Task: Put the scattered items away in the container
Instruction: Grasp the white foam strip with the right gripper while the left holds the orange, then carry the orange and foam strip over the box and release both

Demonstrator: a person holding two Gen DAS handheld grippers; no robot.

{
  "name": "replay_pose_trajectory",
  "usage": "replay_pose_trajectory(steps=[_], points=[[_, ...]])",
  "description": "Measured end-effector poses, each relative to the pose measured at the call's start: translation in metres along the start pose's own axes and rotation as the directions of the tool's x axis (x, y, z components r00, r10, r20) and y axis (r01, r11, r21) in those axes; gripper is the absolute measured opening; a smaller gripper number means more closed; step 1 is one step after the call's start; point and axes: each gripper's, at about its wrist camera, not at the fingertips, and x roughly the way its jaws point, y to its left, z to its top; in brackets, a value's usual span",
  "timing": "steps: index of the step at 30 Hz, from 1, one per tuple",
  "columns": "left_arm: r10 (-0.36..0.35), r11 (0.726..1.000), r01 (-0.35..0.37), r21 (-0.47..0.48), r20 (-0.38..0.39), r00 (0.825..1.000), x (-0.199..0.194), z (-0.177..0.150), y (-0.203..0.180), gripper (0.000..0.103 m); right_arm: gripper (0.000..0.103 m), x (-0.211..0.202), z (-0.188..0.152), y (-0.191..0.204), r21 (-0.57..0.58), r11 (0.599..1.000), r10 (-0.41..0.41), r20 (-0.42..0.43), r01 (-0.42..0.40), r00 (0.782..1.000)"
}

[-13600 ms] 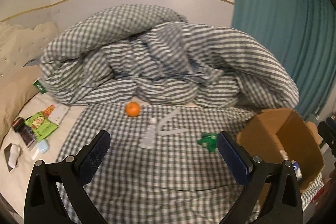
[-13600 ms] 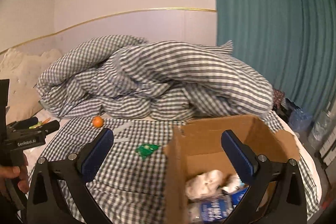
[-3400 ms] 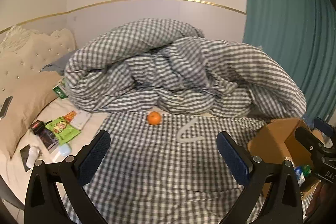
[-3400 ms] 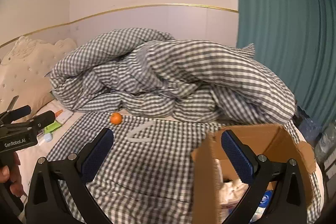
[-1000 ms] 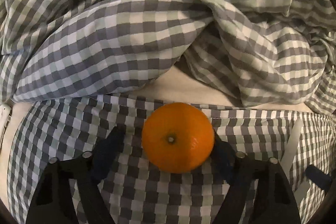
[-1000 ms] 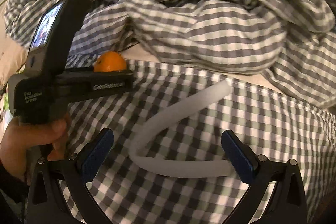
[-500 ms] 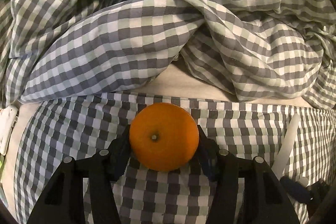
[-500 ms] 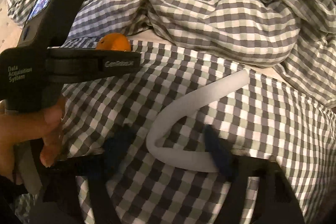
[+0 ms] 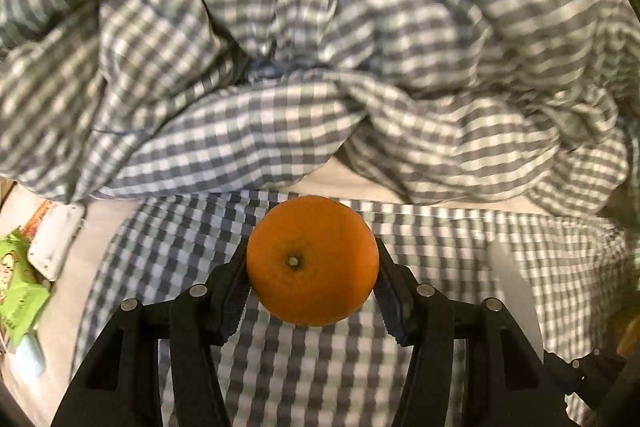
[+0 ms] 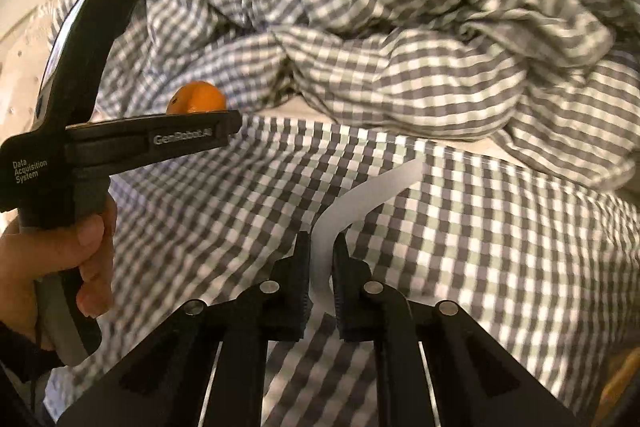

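- at the far left of the bed, a bright green crinkly snack packet (image 9: 18, 291) and a flat white plastic case (image 9: 54, 239) lie on the cream sheet, well apart from my grippers and not yet tidied.
- my left gripper (image 9: 312, 283) is clamped on the round, smooth-skinned orange fruit (image 9: 312, 261), one pad on each flank at its widest part, above the grey-and-white checked cotton sheet (image 9: 560, 267).
- i judge the fruit firm but bruisable and a bit slick, so a moderate squeeze across the middle suits it.
- my right gripper (image 10: 320, 275) is pinched together on the bent white foam-like tube (image 10: 360, 203), gripping near its bend, the far end trailing toward the rumpled checked duvet (image 10: 440, 39).
- the tube looks light and floppy; held here, its free end may swing.
- the container is in neither view.
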Motion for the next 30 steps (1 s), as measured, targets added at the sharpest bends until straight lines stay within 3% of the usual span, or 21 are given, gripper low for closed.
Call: replay_pose_trajectory(steps=[7,16,23,30], points=[[-0.008,1.000,0.007,0.010,0.080,0.997,-0.062,0.018,0.000,0.057,0.010,-0.042,0.009,0.022,0.010,1.000,0.017,0.062,-0.018,0.998],[-0.033,0.999,0.032,0.006,0.155,0.987,-0.154,-0.001,-0.009,0.057,0.010,-0.137,0.009,0.037,-0.018,1.000,0.013,0.171,-0.010,0.985],[-0.051,0.999,0.051,0.006,0.224,0.973,-0.229,-0.014,-0.020,0.057,0.010,-0.214,0.007,0.048,-0.056,0.998,-0.007,0.260,0.022,0.966],[-0.067,0.998,0.064,0.020,0.307,0.949,-0.301,-0.031,-0.037,0.057,0.009,-0.298,-0.005,0.064,-0.079,0.996,-0.003,0.363,0.035,0.932]])
